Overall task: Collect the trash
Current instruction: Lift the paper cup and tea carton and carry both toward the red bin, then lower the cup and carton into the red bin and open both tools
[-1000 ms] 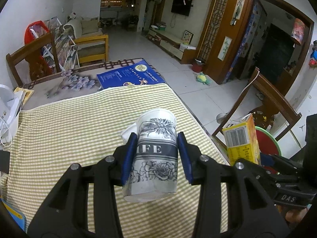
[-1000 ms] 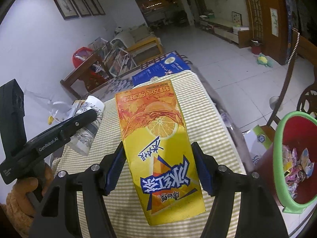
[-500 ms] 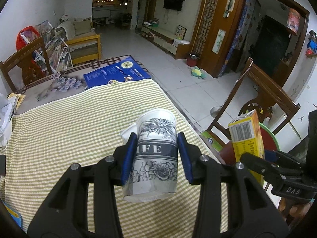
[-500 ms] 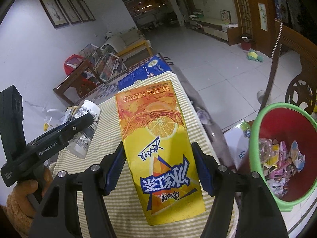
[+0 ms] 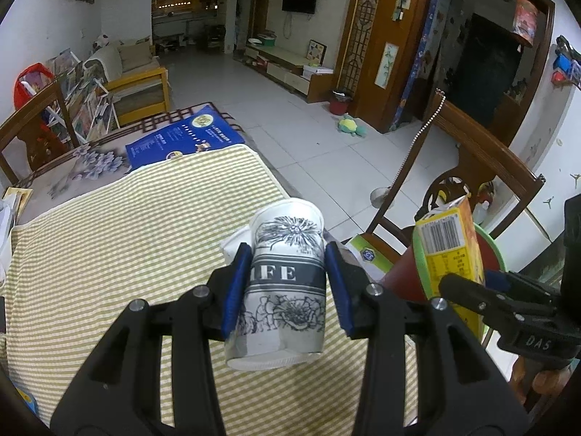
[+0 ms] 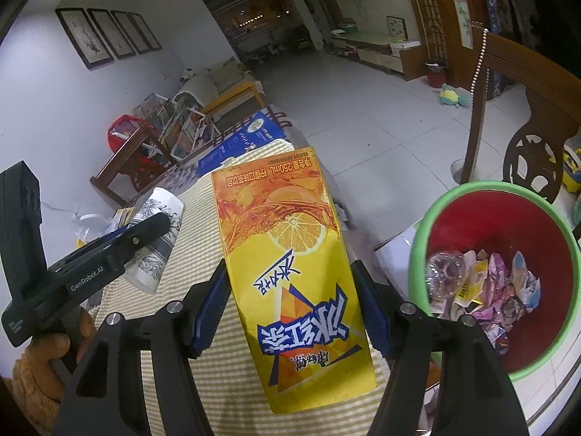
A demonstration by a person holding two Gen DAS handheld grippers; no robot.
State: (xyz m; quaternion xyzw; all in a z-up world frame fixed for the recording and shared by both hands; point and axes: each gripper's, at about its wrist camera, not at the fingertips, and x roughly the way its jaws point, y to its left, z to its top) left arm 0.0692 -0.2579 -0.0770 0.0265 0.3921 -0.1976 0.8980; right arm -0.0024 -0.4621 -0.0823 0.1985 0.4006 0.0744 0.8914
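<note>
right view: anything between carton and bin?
No object: only the table edge and a strip of floor between the carton and bin.

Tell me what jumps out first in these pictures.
A yellow drink carton, its print upside down, fills the right wrist view, clamped in the right hand-held gripper. Just right of it sits a red bin with a green rim, holding crumpled wrappers. The left hand-held gripper grips a flower-printed paper cup above the striped tablecloth.
</note>
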